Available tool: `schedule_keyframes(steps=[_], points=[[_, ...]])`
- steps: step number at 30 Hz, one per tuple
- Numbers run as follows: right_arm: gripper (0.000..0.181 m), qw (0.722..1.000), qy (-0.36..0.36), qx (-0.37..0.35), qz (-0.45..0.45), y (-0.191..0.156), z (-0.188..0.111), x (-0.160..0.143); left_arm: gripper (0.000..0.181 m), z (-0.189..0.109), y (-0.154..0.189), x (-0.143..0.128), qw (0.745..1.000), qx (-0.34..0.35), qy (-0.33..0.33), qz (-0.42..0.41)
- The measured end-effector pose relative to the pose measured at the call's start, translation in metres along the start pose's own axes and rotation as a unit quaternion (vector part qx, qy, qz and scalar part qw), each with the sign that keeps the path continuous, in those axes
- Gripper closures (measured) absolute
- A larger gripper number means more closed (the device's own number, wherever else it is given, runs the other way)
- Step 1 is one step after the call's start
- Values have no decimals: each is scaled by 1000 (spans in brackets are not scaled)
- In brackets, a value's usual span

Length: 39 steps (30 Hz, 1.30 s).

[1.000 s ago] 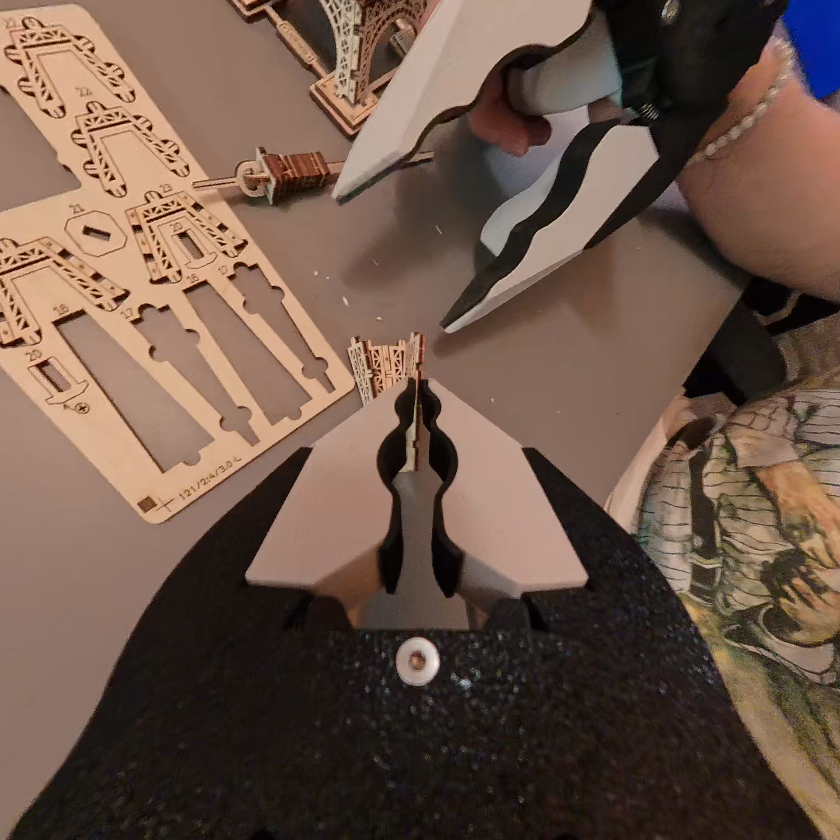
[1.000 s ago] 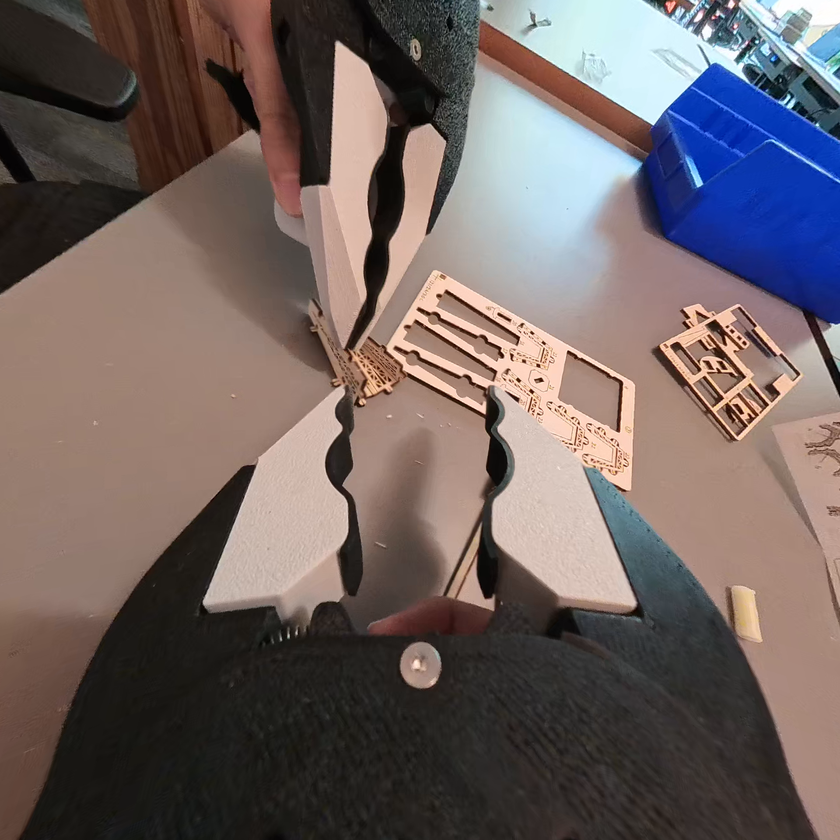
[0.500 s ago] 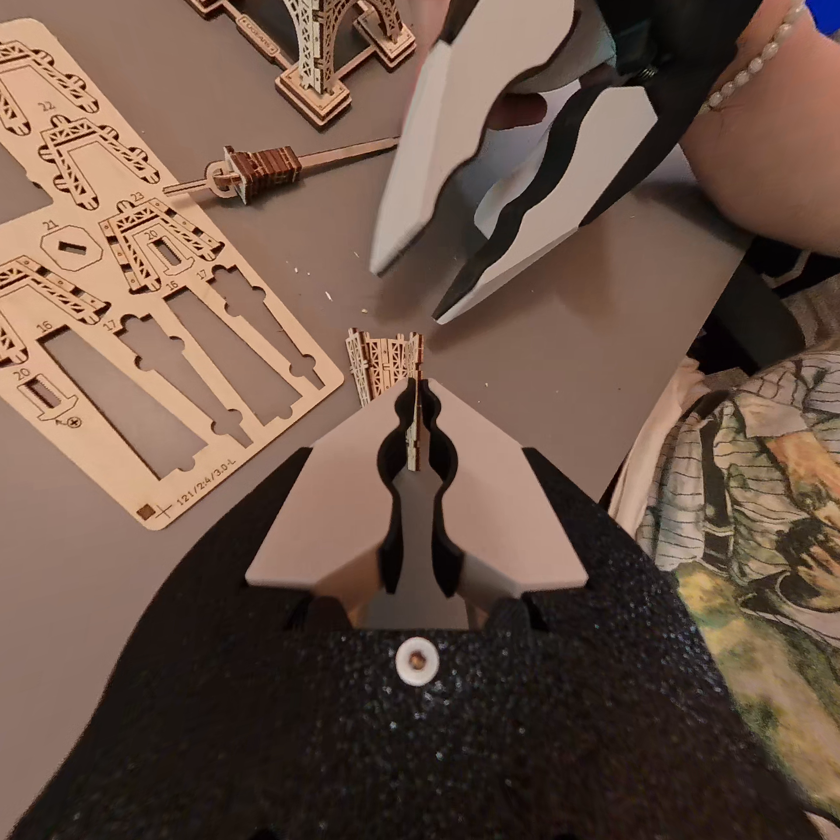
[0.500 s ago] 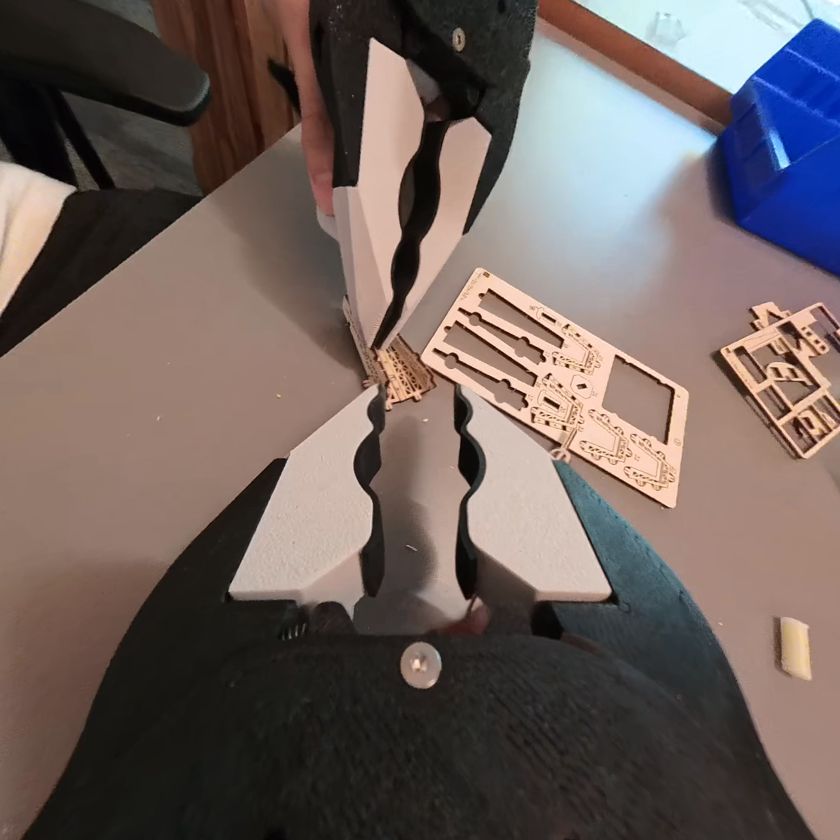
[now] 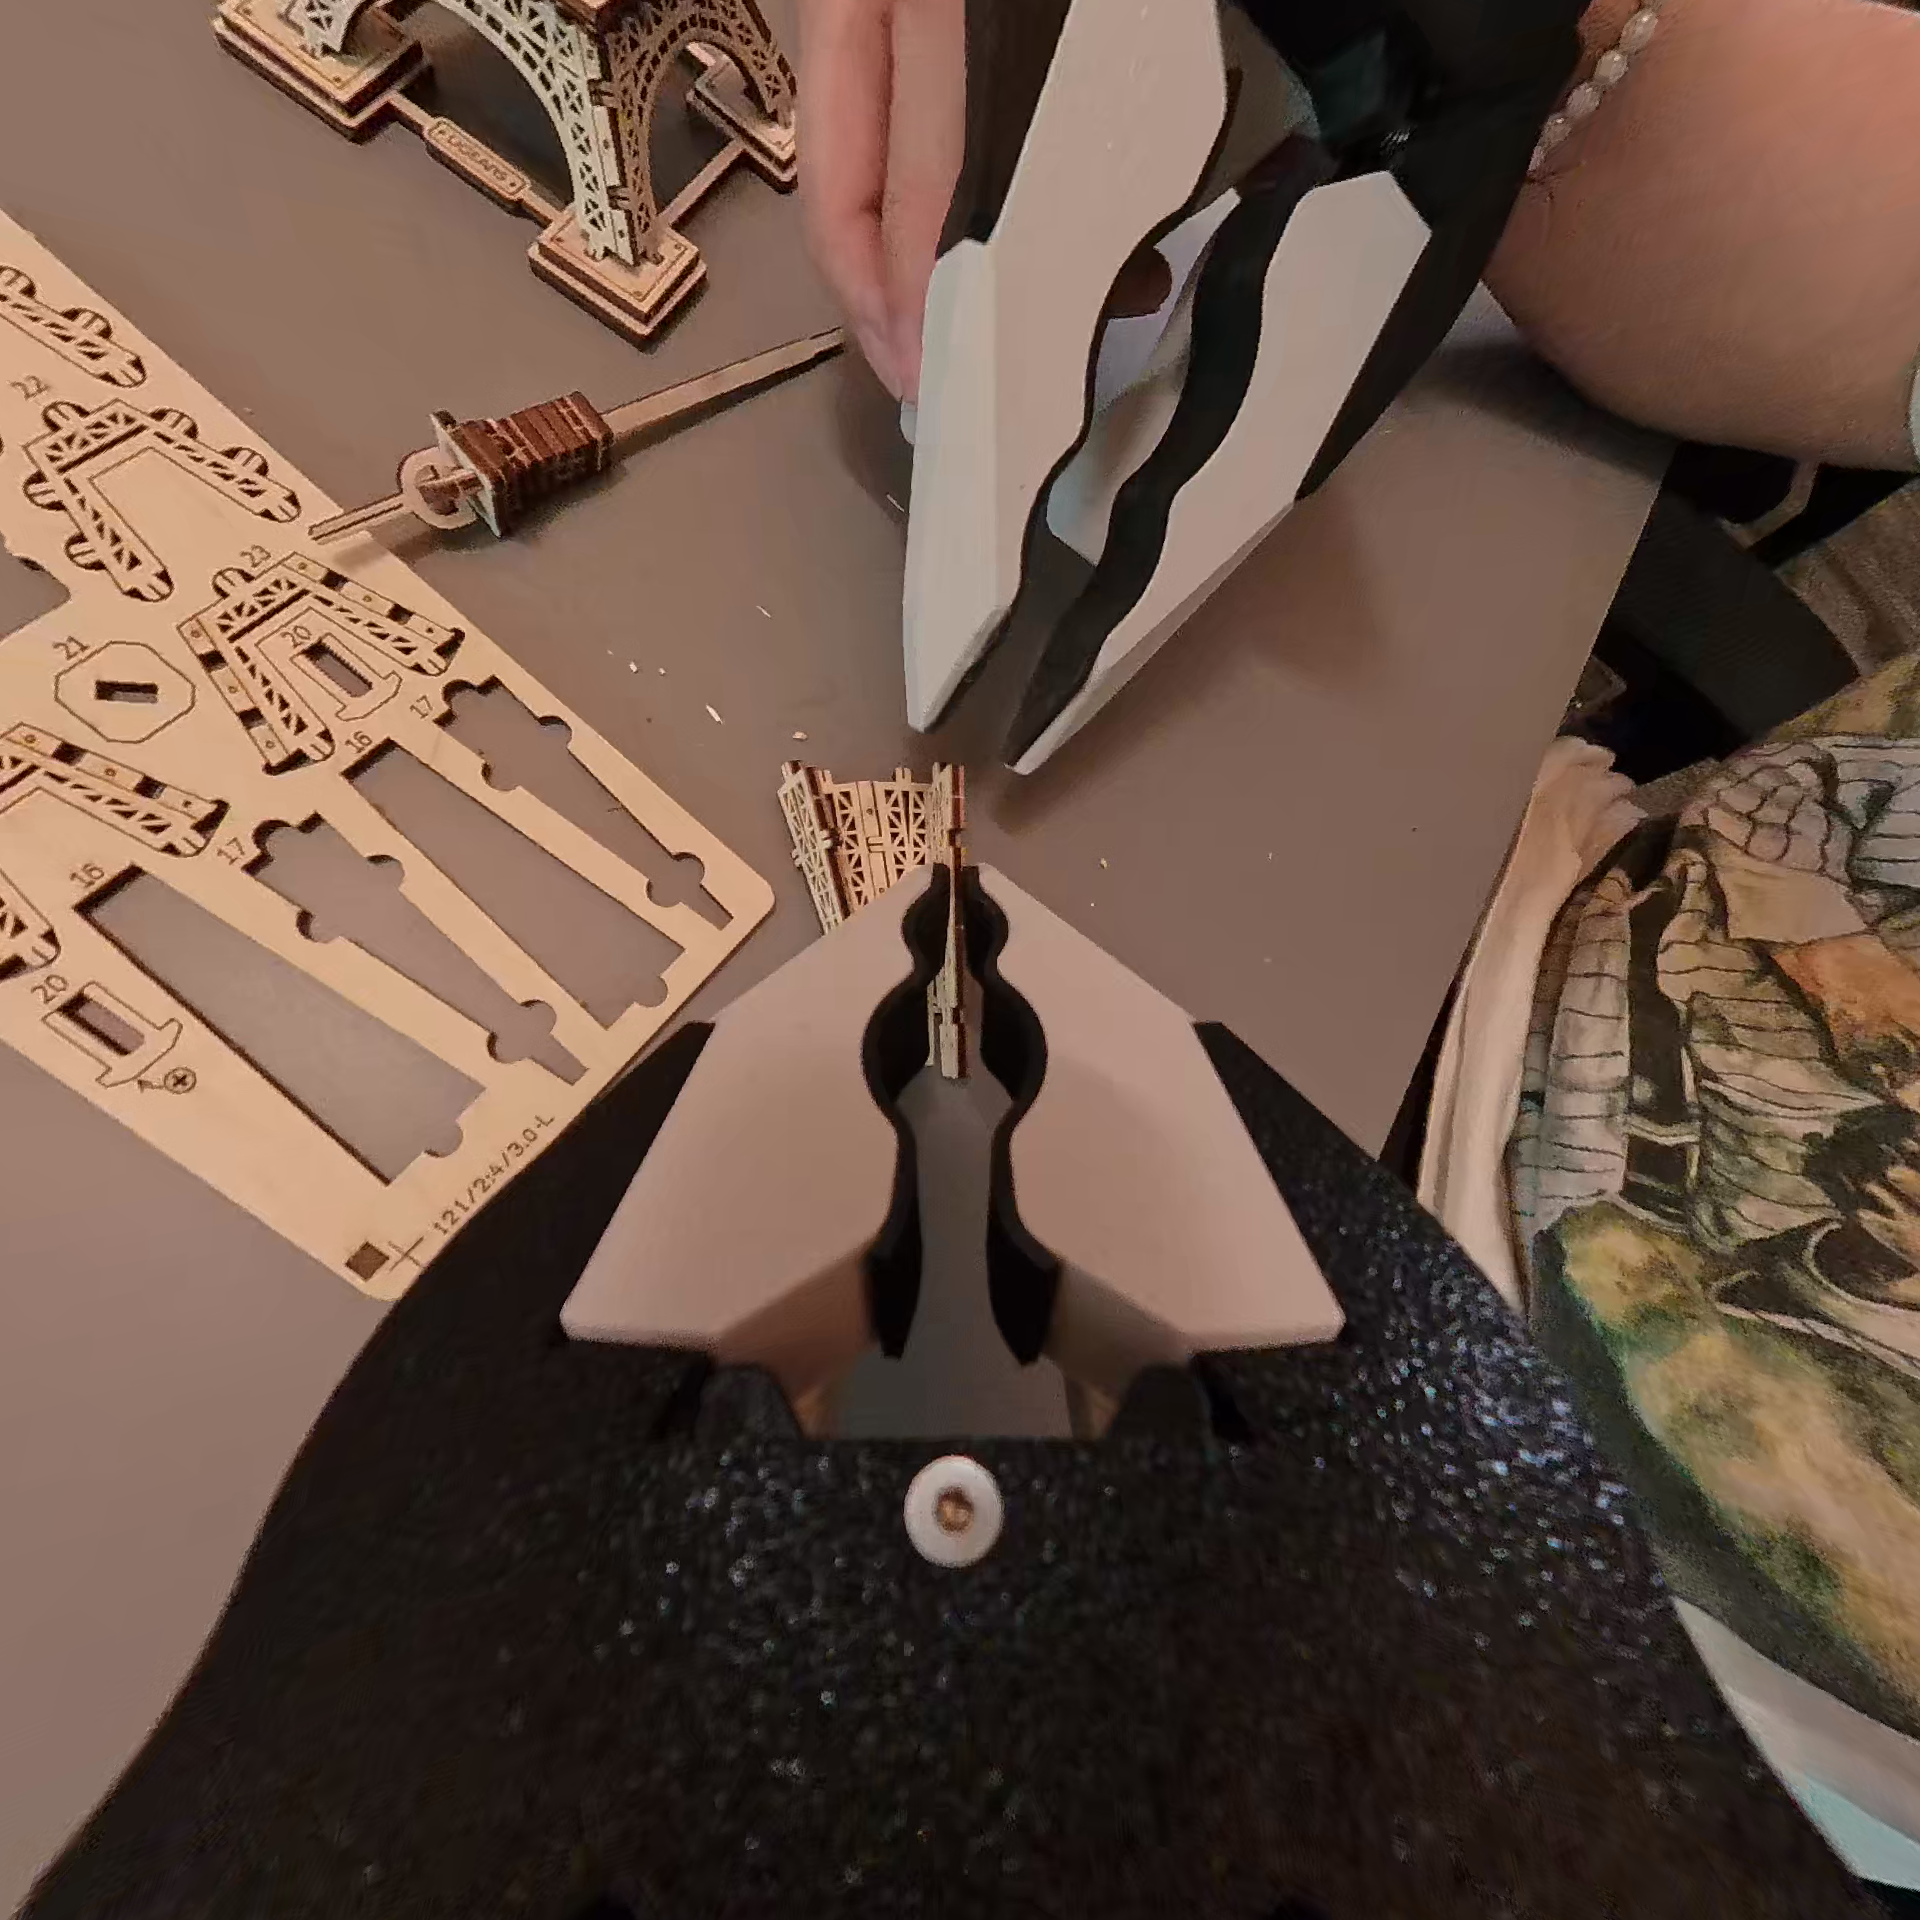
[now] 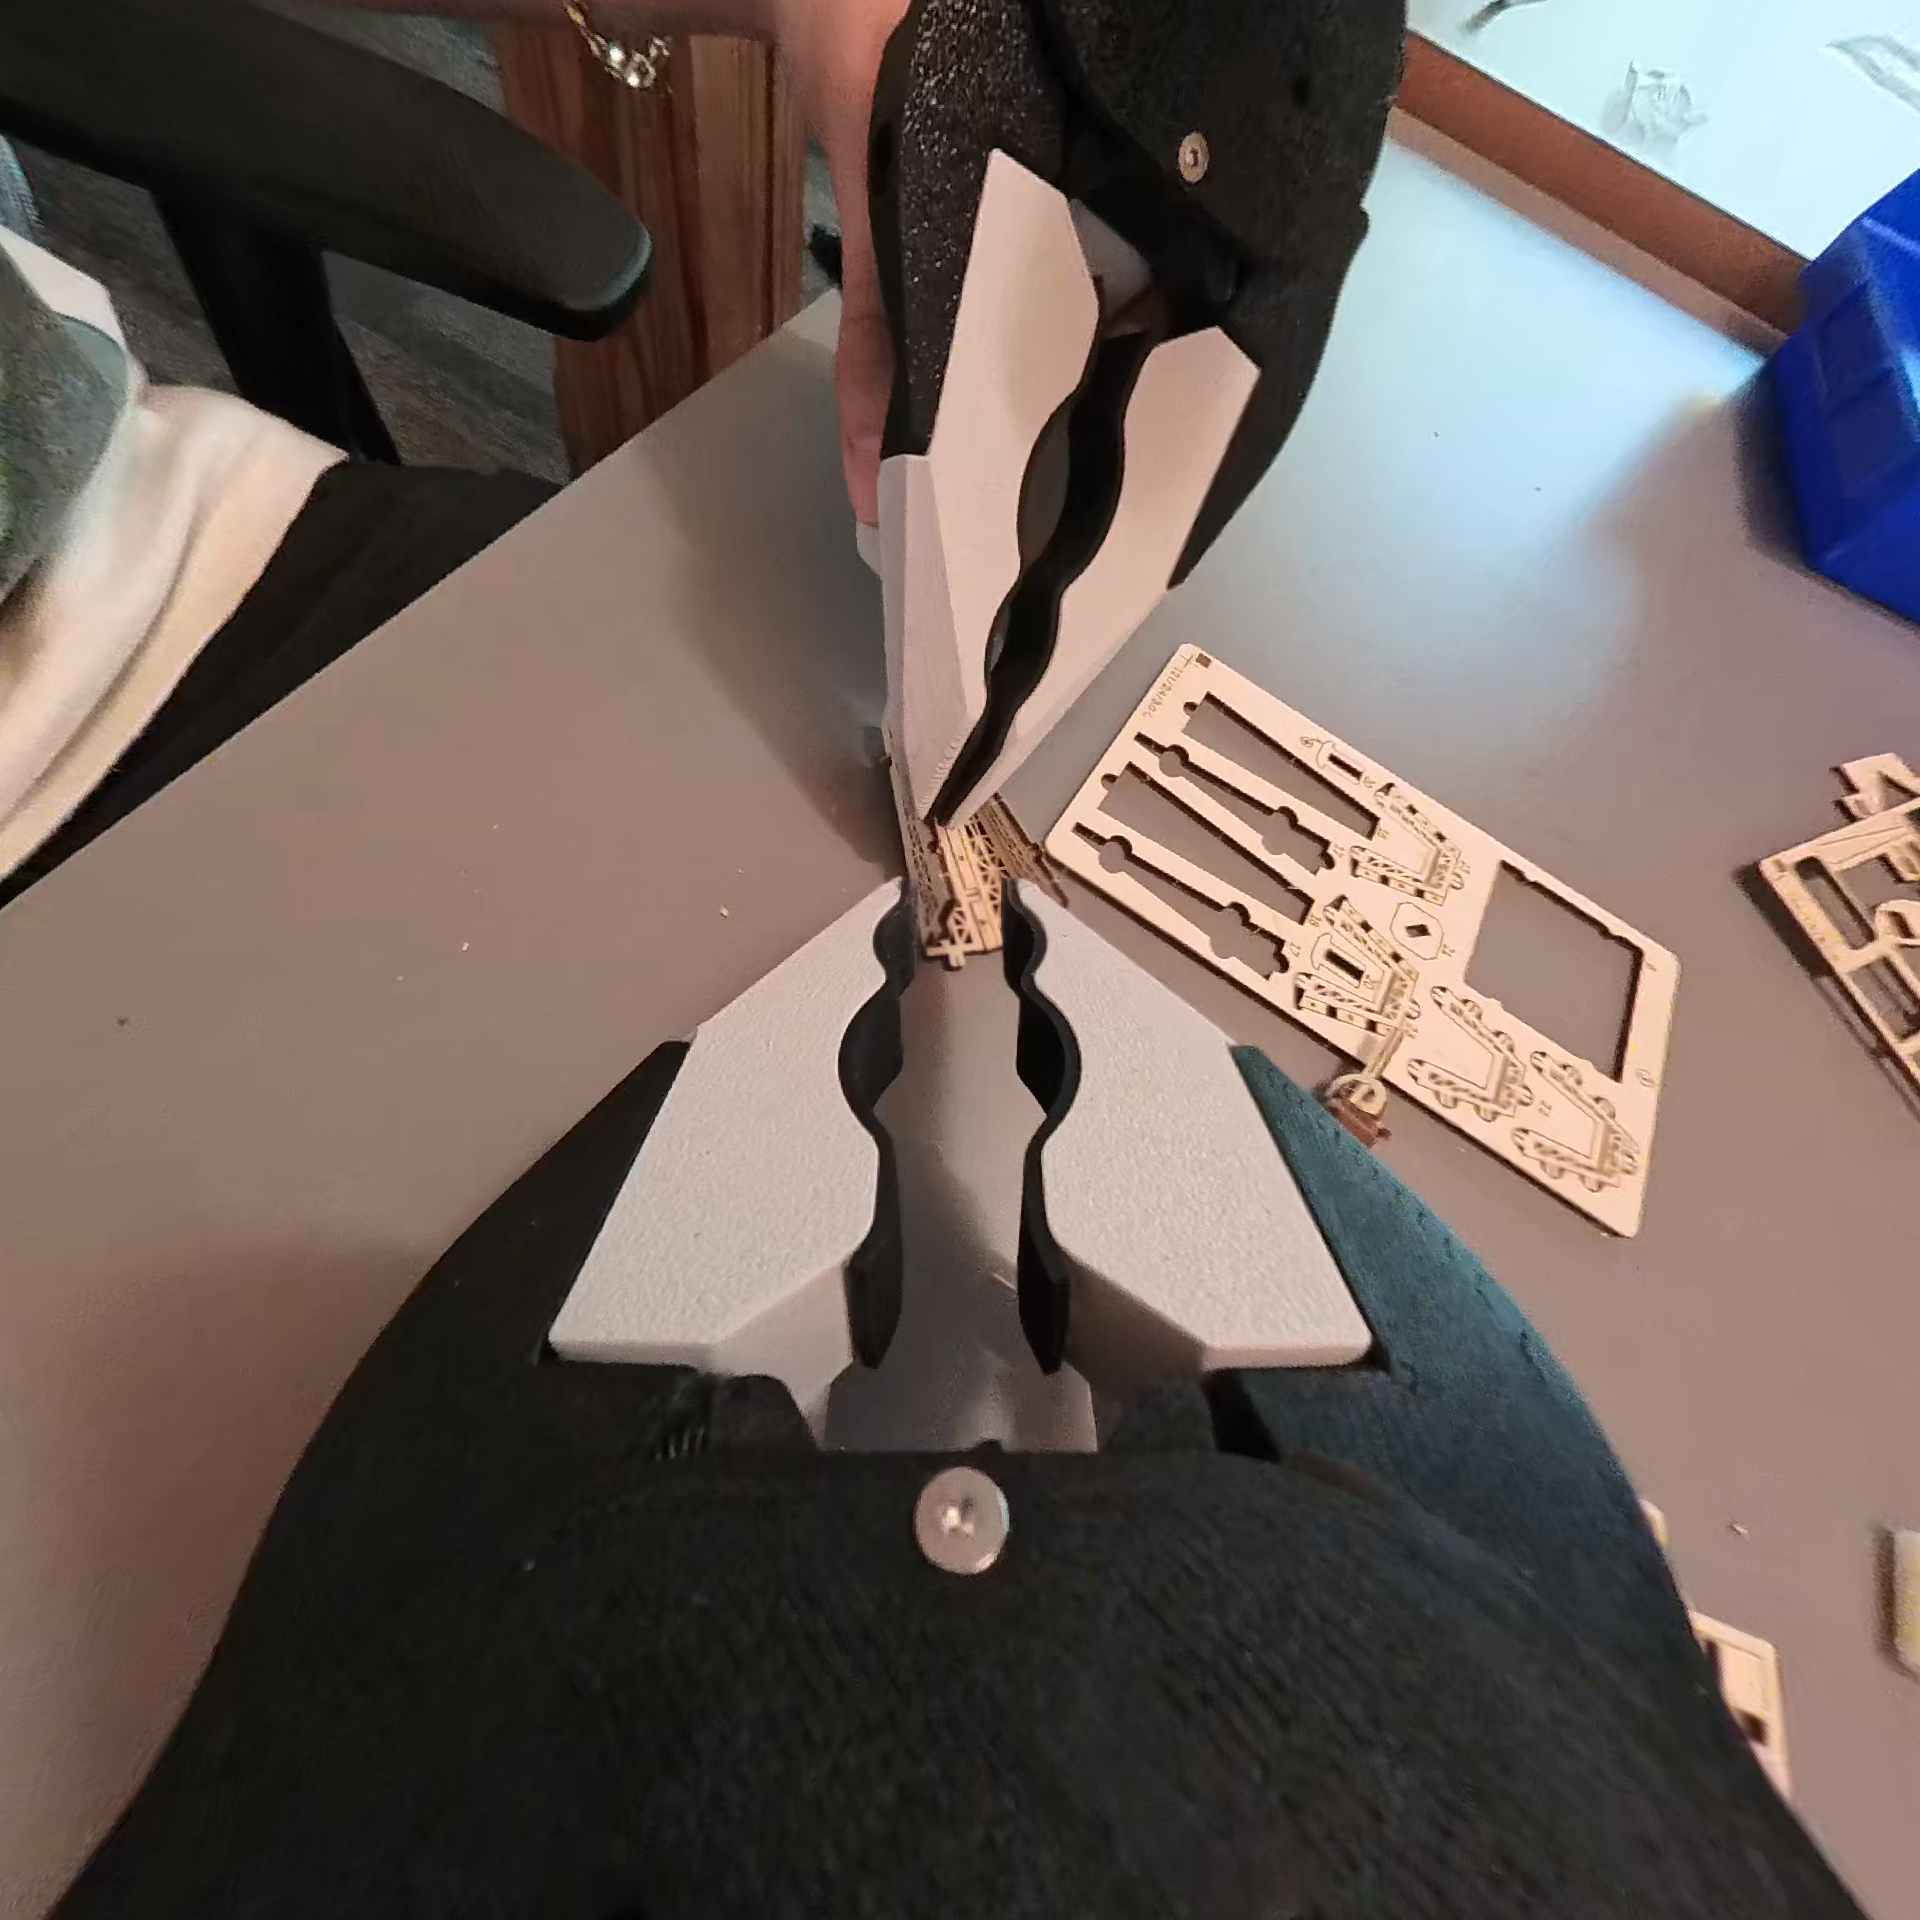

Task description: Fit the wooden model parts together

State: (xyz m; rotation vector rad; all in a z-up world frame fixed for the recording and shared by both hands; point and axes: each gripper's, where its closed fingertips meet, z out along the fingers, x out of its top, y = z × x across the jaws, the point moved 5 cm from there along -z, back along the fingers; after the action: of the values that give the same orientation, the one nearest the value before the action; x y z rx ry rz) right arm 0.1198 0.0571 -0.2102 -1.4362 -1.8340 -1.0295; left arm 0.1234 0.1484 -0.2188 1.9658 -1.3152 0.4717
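Wooden lattice piece (image 5: pixel 878 847), seemingly 1, clamped in left gripper (image 5: pixel 954 883); right gripper (image 6: pixel 961 904) parted.

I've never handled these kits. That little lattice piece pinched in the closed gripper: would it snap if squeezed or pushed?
Probably fragile: the lattice piece is thin laser-cut wood, full of holes, so its struts could crack under side pressure. It looks light and stiff, since it sticks out of the left gripper without sagging. The right gripper, slightly open around its end, should close gently.
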Motion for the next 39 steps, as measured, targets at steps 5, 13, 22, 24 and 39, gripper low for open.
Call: schedule_keyframes(steps=[5, 13, 22, 24, 39], points=[[169, 1000, -13, 8, 7, -2, 7, -4, 180, 1, -1, 2, 1000, -1, -6, 25], [178, 1000, -27, 9, 0, -2, 10, -5, 180, 3, -1, 4, 999, 6, 2, 45], [180, 999, -34, 3, 32, 6, 10, -6, 165, -6, 0, 8, 991, 76, 18, 108], [180, 999, -34, 6, 40, 8, 10, -6, 164, -3, 3, 9, 987, 90, 10, 135], [180, 996, -34, 27, 78, 14, 11, -5, 169, 3, -2, 16, 981, 119, -11, 155]])
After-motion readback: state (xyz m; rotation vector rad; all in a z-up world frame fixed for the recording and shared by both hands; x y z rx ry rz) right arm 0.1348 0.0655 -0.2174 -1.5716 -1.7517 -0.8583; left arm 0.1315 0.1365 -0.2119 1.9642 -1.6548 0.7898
